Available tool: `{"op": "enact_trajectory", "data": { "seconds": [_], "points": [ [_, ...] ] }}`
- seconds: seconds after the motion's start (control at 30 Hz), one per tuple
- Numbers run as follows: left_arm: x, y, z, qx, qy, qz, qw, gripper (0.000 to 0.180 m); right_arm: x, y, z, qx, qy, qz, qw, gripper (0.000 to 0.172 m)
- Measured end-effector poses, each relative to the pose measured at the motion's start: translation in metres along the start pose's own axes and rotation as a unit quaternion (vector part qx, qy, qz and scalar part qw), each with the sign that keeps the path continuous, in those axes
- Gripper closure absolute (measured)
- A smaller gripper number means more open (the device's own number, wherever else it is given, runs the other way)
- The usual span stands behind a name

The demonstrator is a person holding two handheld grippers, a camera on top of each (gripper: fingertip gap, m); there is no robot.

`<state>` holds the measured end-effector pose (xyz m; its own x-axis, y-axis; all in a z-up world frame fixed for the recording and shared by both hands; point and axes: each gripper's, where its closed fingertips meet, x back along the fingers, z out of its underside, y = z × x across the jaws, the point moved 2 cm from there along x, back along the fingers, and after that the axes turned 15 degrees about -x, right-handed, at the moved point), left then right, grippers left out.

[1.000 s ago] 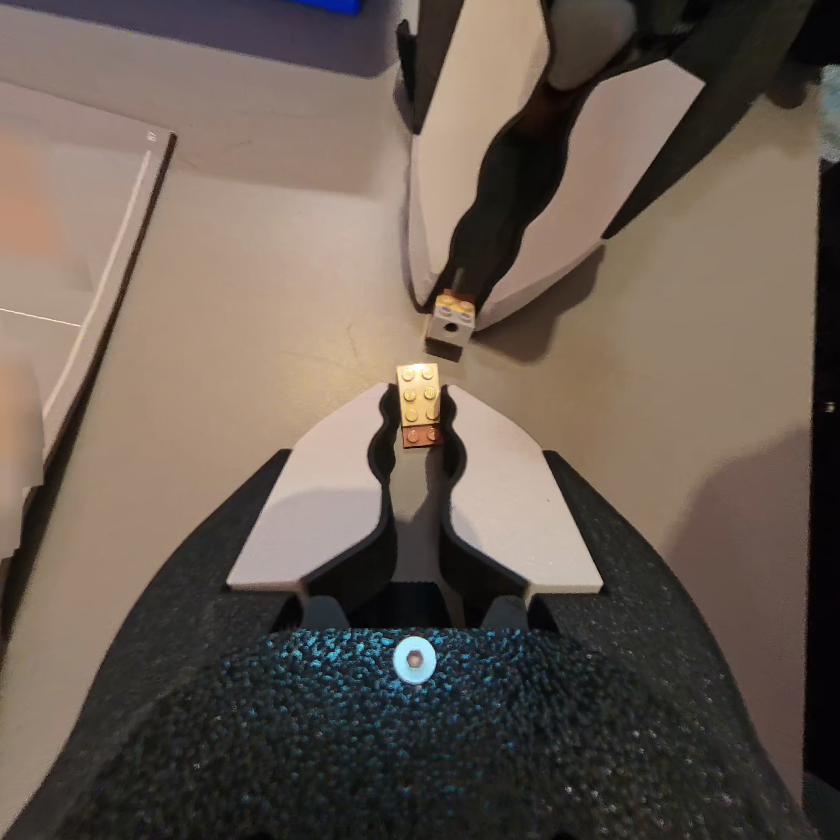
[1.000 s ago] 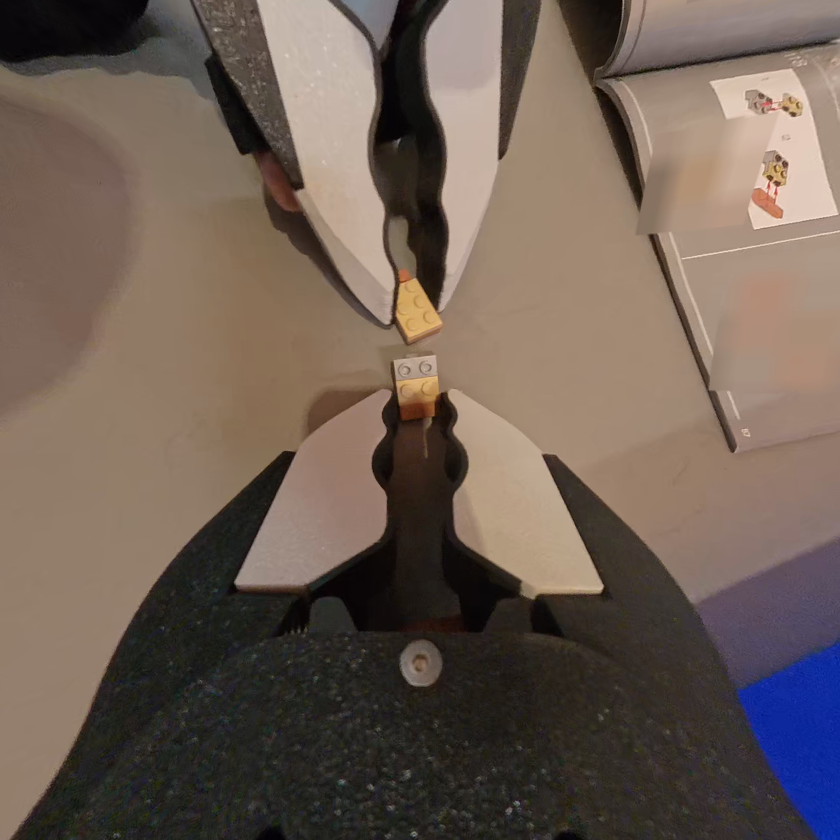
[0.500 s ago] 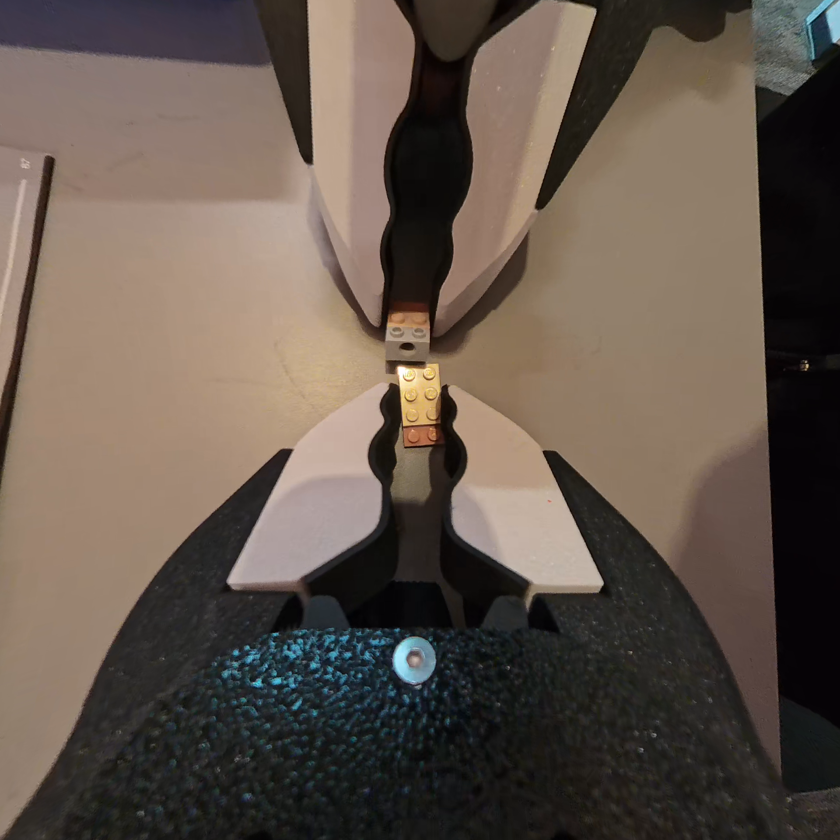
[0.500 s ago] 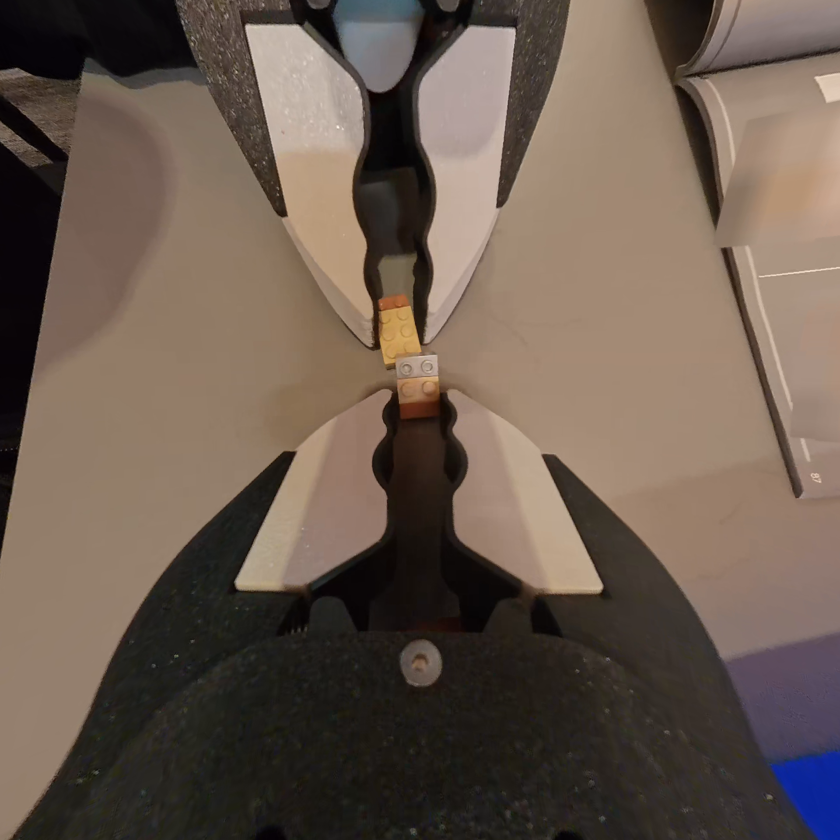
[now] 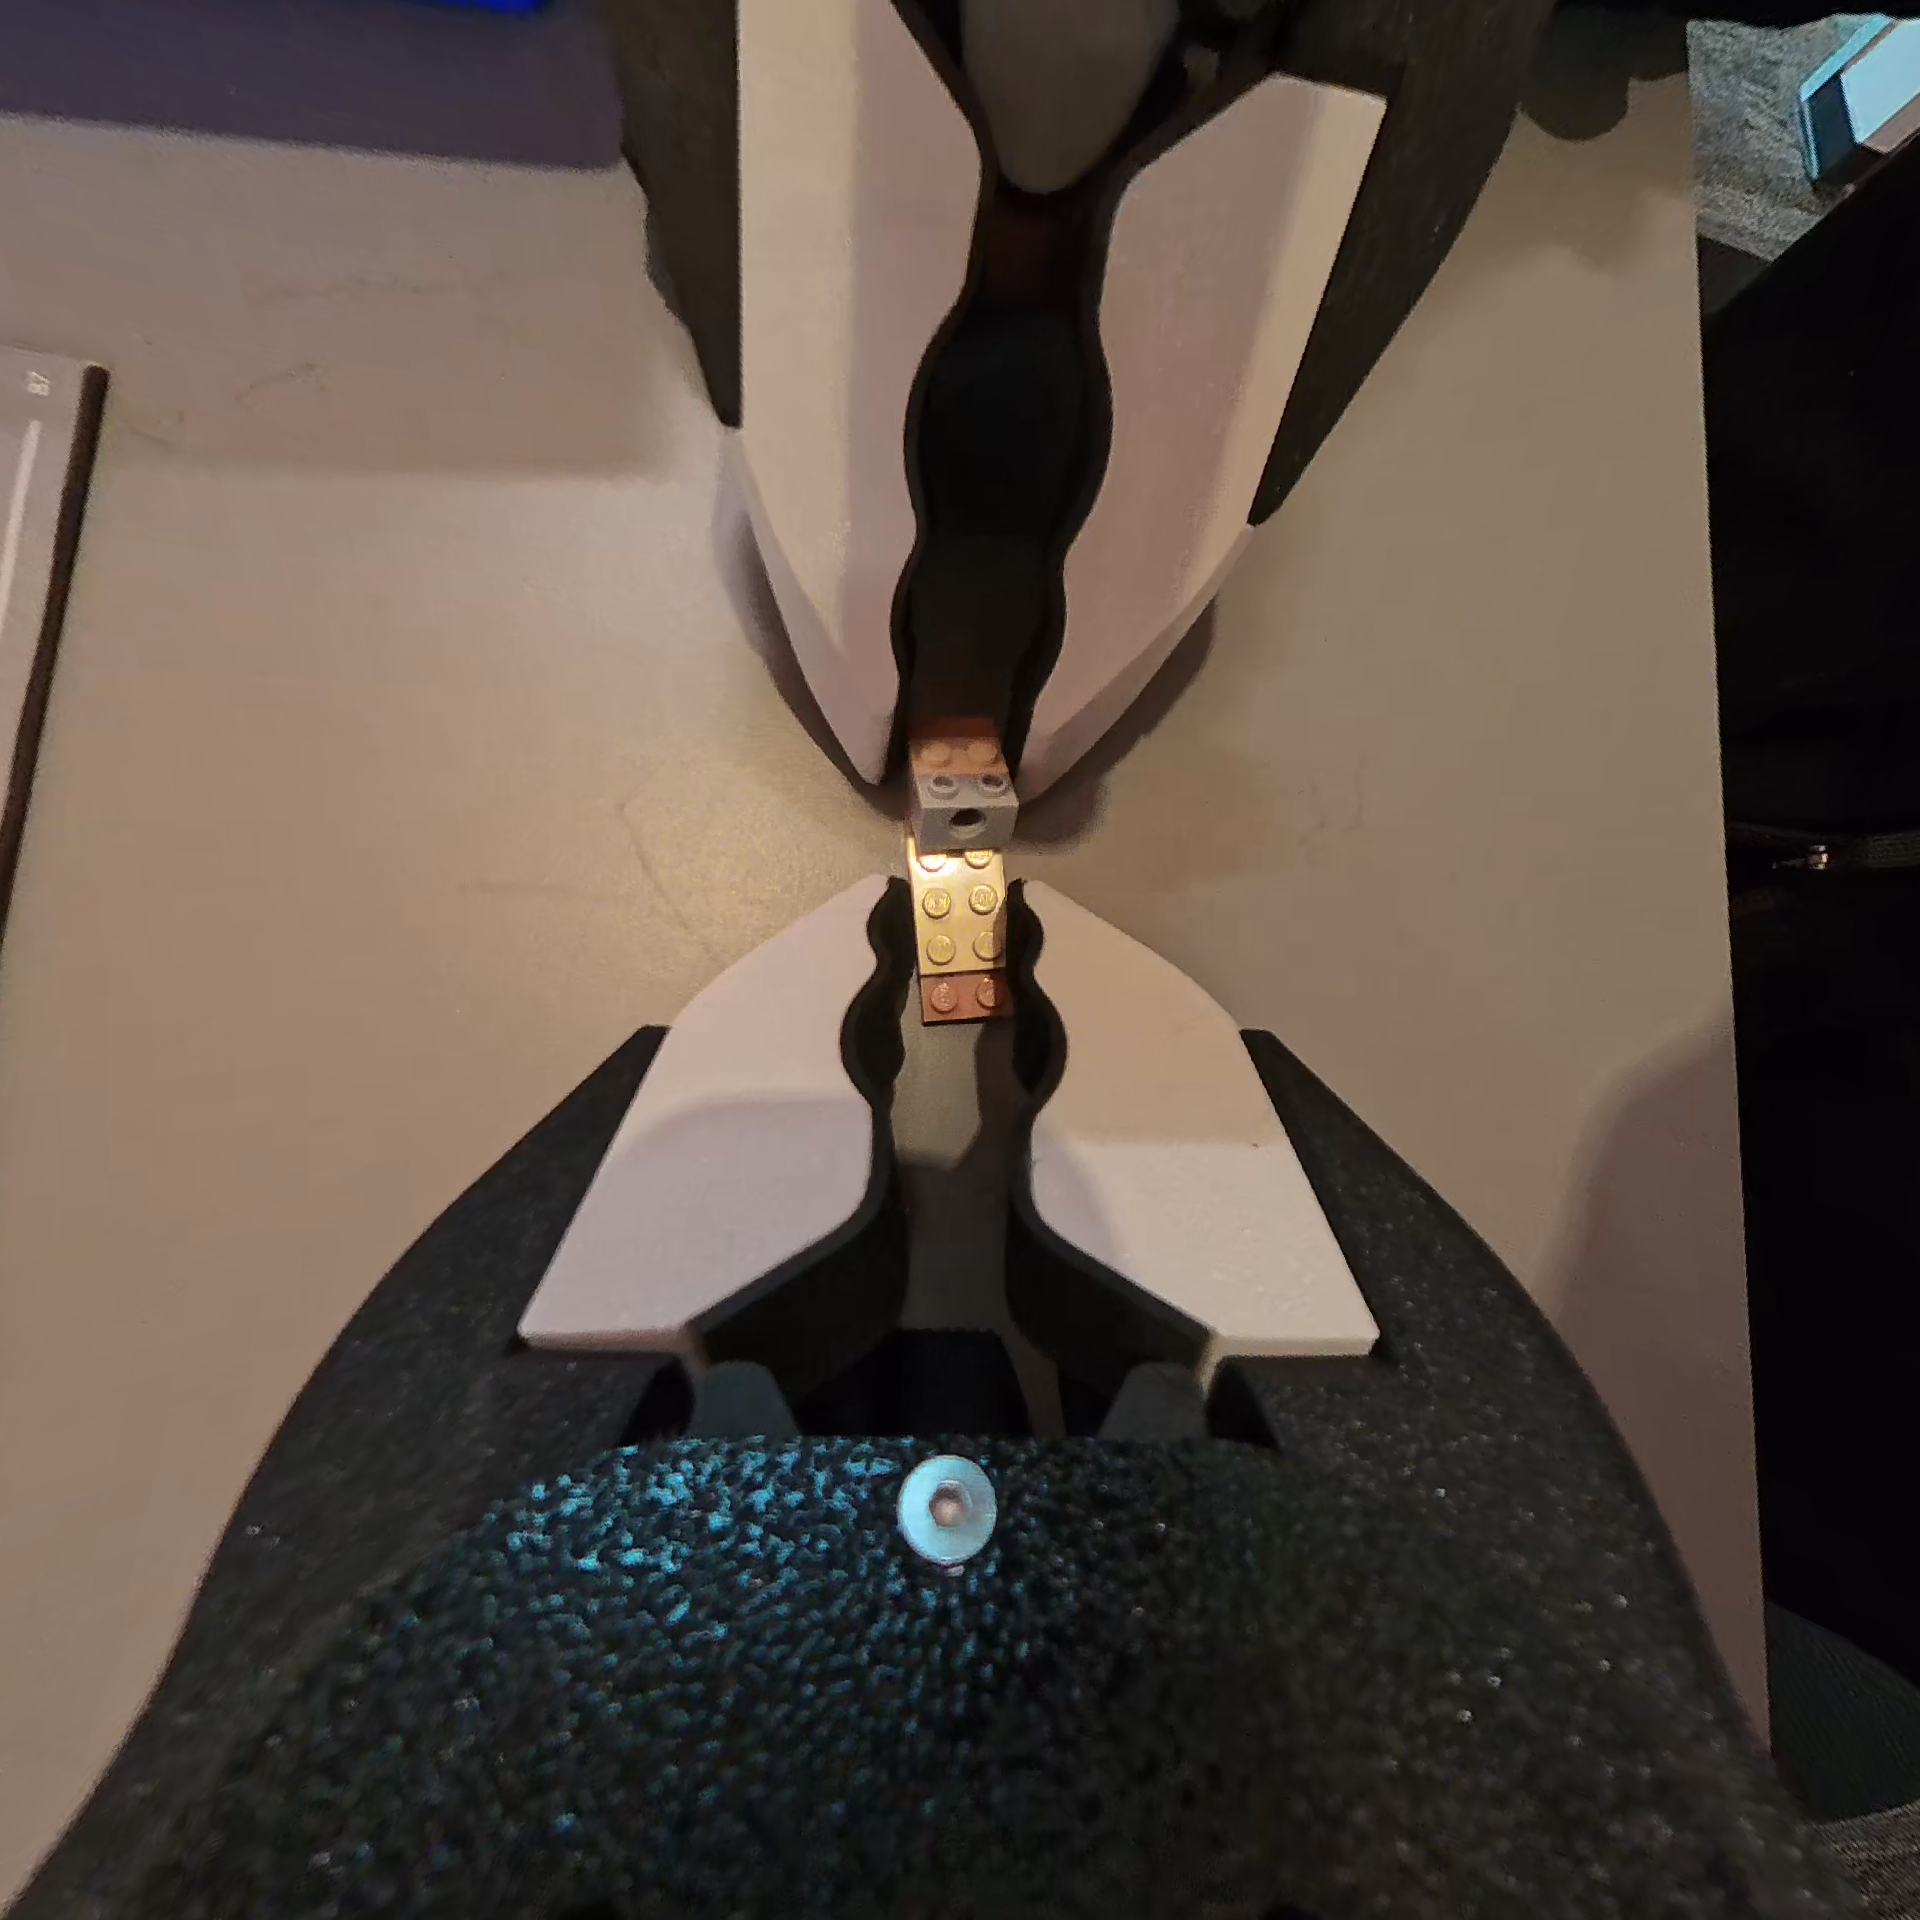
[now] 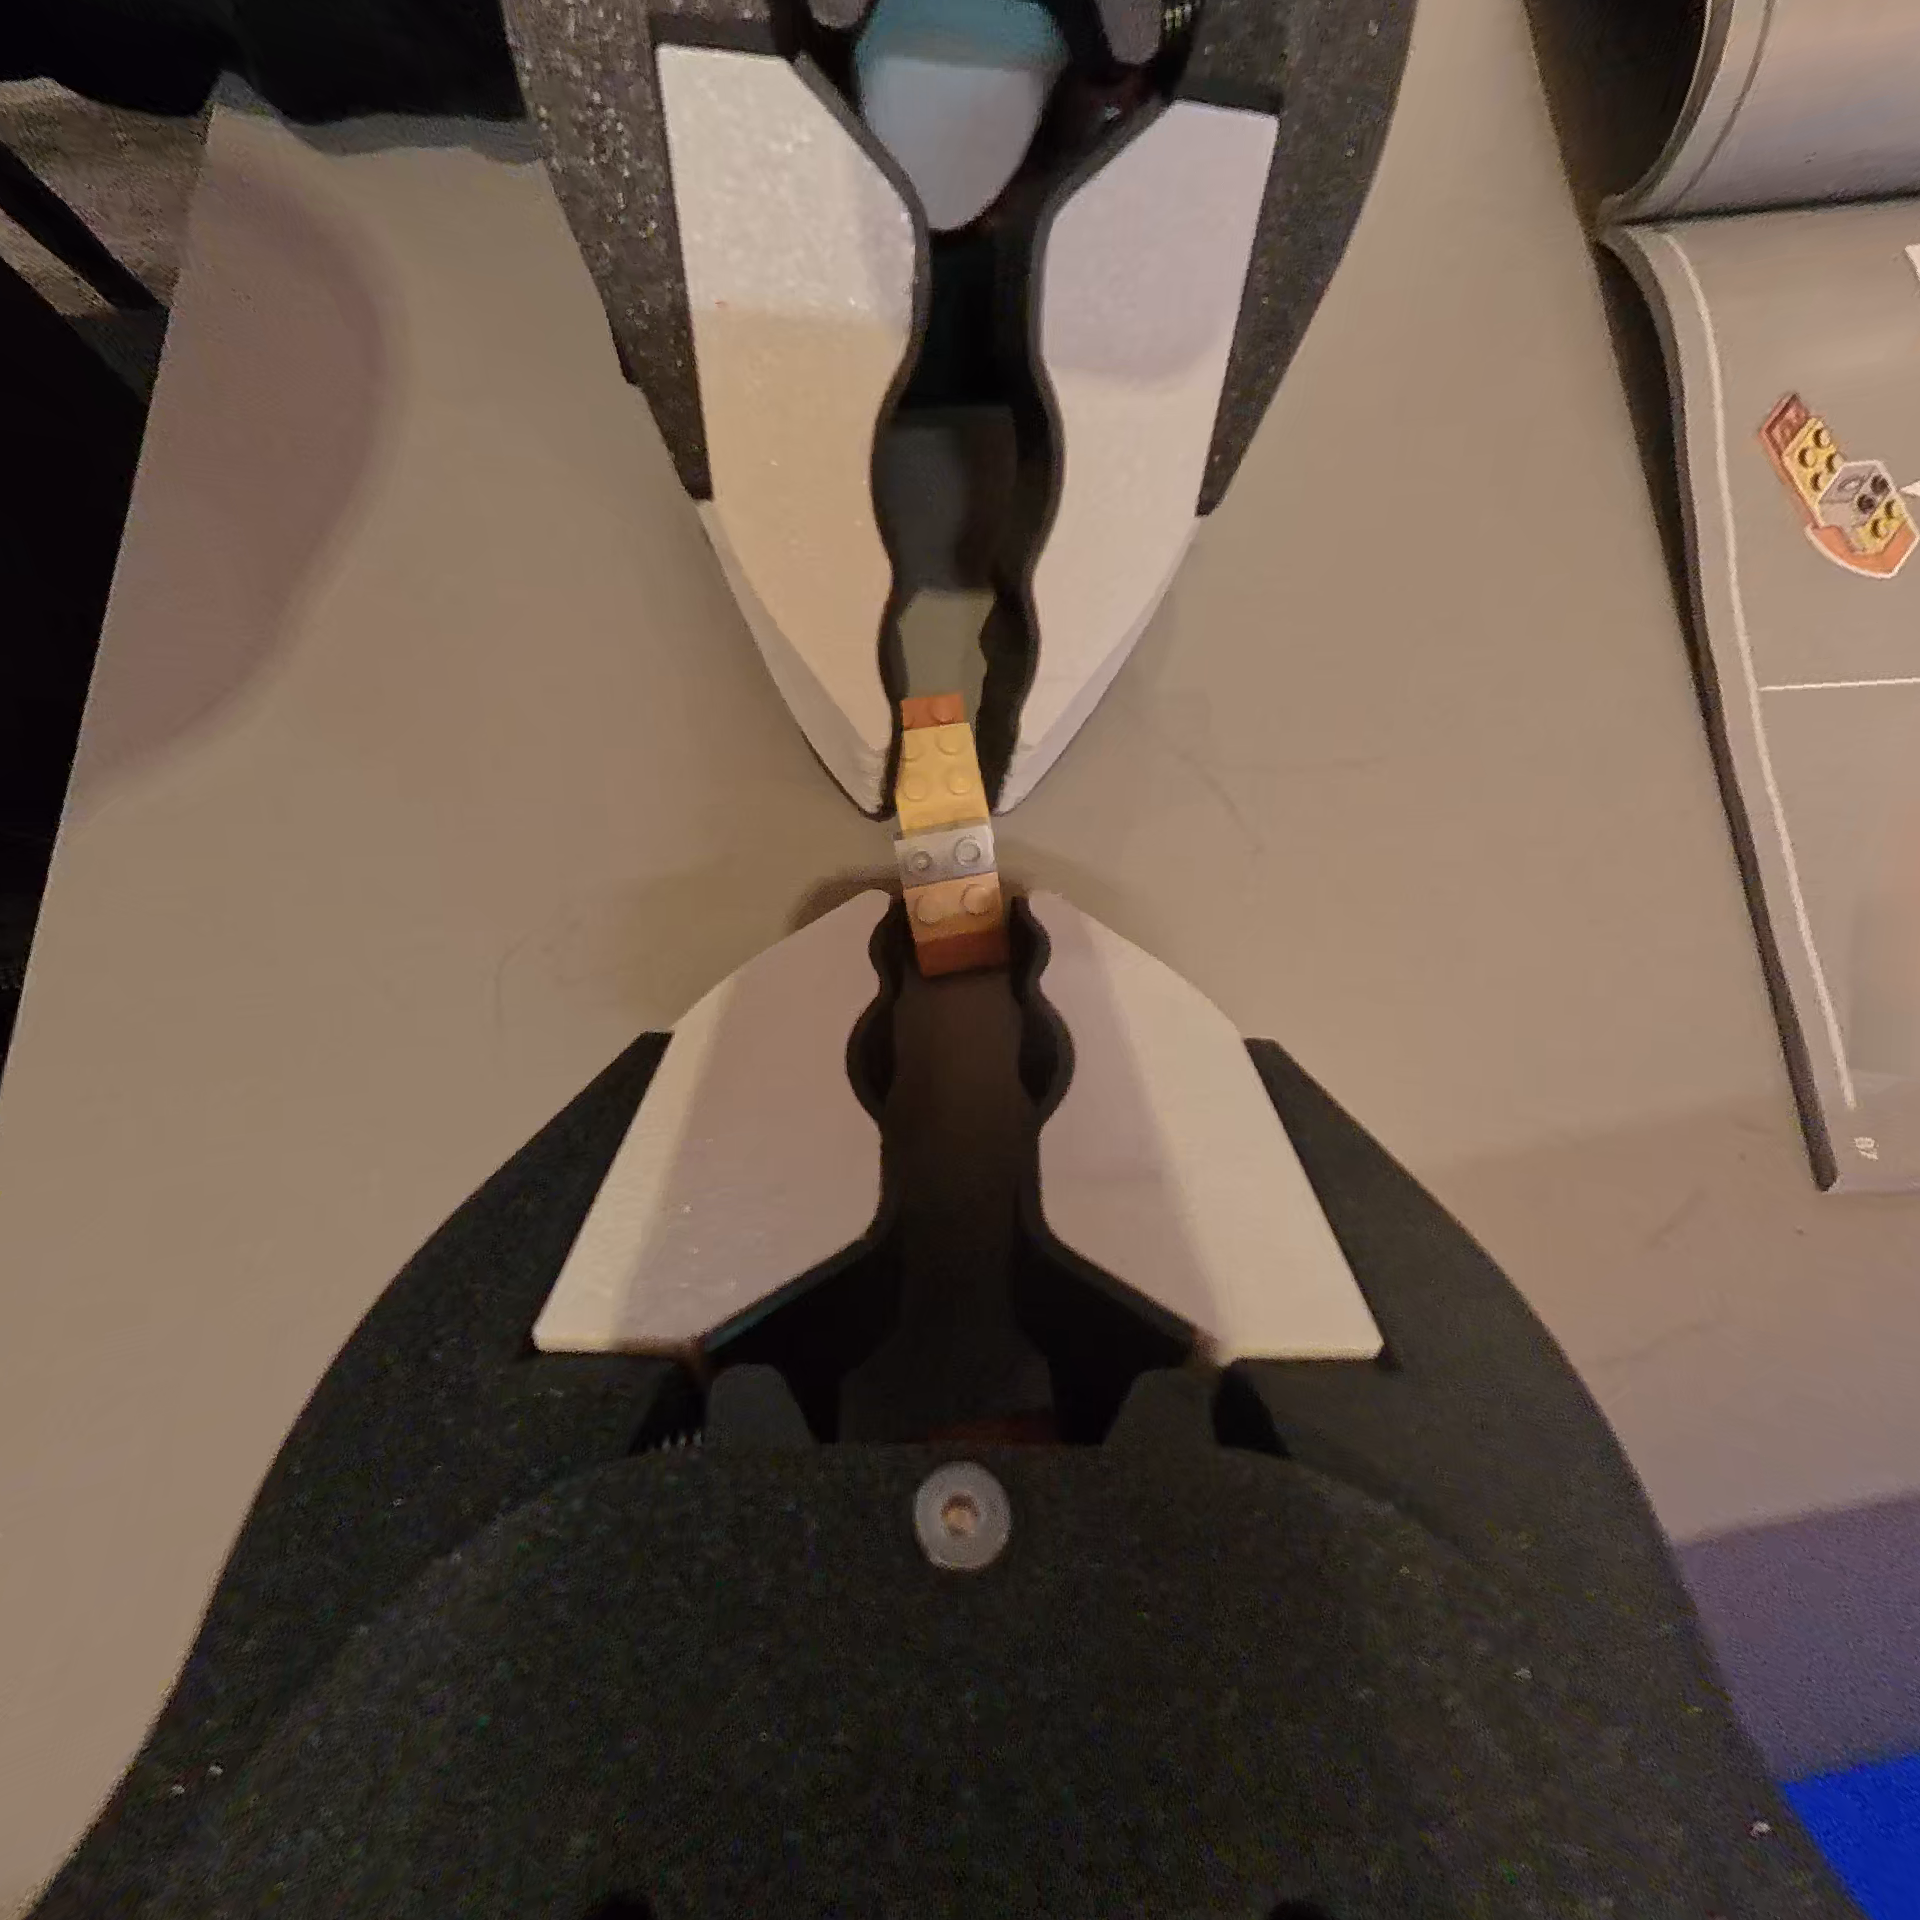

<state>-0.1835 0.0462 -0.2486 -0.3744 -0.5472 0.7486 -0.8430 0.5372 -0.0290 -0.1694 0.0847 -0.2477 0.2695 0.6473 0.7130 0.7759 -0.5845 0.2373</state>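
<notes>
Left tongs (image 5: 961, 914): pinching a small brick stack, a yellow studded plate (image 5: 961, 920) on a brown plate (image 5: 964, 1000), pads pressed on its two long sides
Right tongs (image 6: 956, 925): pinching a second stack, a grey brick (image 6: 948, 854) fronting a tan piece (image 6: 954, 902) and a brown piece (image 6: 961, 951), gripped at the tan and brown end
Where the pieces are: held just above the counter (image 5: 416, 727), tip to tip between the two tongs, the grey brick's lower edge sitting over the yellow plate's far studs; touching or a hair apart, I cannot tell
How they will handle: to my eye light, hard, smooth plastic; stiff, not fragile, but tiny and liable to twist or pop out under a slanted squeeze
Where to hold: on the flat side walls, well back from the mating studs, as both tongs do
Left view only: a round hole in the grey brick's face, and the gleam on the yellow studs
Right view only: an open booklet (image 6: 1766, 727) lying on the counter to the right, with a drawing of bricks; also the grey brick's top studs
</notes>
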Motion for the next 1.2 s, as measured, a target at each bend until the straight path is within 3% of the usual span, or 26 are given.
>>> {"op": "enact_trajectory", "data": {
  "seconds": [0.6, 0.8, 1.2],
  "points": [
    [0.0, -0.001, 0.001, -0.007, 0.008, -0.007, 1.0, 0.164, 0.006, 0.003, -0.002, 0.019, -0.028, 0.009, 0.999, 0.146],
    [0.0, -0.002, 0.0, -0.007, 0.009, -0.003, 1.0, 0.164, 0.018, 0.007, -0.009, 0.079, -0.07, 0.026, 0.994, 0.155],
    [0.001, 0.001, 0.001, 0.006, 0.011, -0.011, 1.0, 0.164, 0.006, 0.008, -0.003, 0.156, -0.039, 0.089, 0.983, 0.157]
  ]
}}
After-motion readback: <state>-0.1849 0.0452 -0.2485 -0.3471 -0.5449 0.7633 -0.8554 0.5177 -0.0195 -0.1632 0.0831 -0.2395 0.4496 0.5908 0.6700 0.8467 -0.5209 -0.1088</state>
